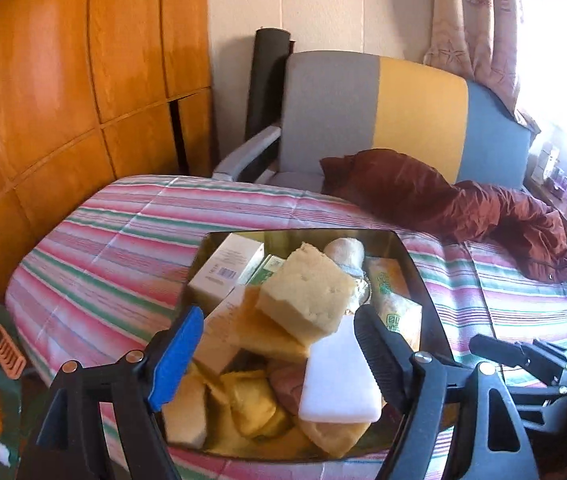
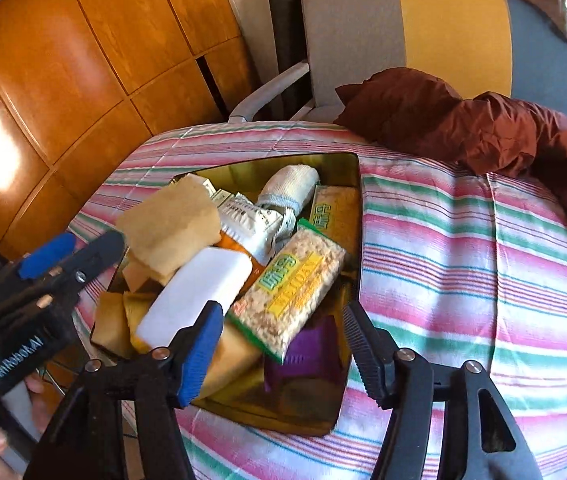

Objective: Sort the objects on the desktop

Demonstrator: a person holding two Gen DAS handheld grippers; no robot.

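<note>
Both ribbed grippers, left [image 1: 279,344] and right [image 2: 279,344], gape empty above a glossy box [image 2: 357,208] heaped with porous sponges [image 1: 307,284].

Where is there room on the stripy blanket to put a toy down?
The stripy blanket is bare between the gold box and the crumpled reddish-brown cover. There is another bare patch left of the box, towards the wooden wardrobe. The box itself is crowded, heaped with sponges, packets and a white block.
</note>
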